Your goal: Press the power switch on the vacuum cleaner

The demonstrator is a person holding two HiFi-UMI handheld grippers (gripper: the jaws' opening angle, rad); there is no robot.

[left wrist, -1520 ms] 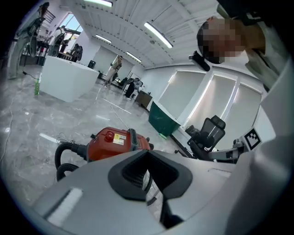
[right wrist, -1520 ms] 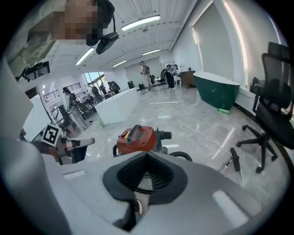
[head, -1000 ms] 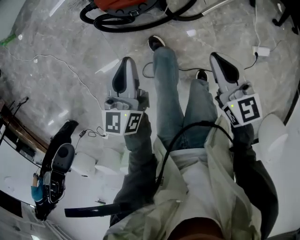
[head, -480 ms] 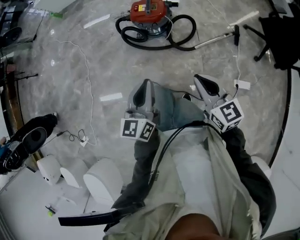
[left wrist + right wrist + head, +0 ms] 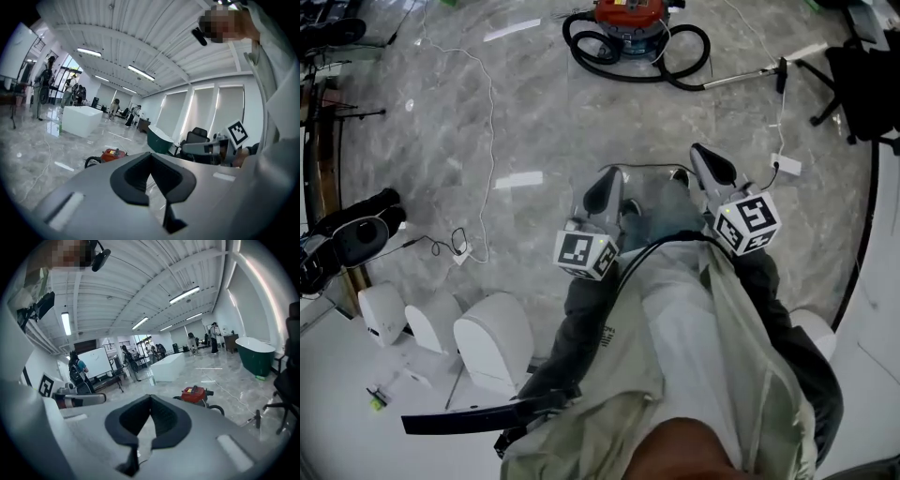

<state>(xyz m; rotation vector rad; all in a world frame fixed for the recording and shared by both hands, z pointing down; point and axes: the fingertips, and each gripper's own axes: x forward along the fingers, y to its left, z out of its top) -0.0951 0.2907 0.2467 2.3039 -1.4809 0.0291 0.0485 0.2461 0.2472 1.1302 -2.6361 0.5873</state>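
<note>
The vacuum cleaner is a red-orange canister ringed by a coiled black hose, standing on the marble floor at the top edge of the head view. It also shows small and far off as the vacuum cleaner and the vacuum cleaner. My left gripper and right gripper are held out in front of the person's body, well short of it. Both point toward it. In the gripper views the left gripper and right gripper are shut, tips touching, with nothing held. I cannot make out the power switch.
A metal wand and a white power strip with cable lie right of the vacuum. An office chair stands far right. White domed objects and a black bag sit at the left. People stand far off.
The person has walked across the floor and the view has swung. The whole vacuum cleaner now shows at the top. Both grippers stay shut and have drawn closer together in front of the body.
</note>
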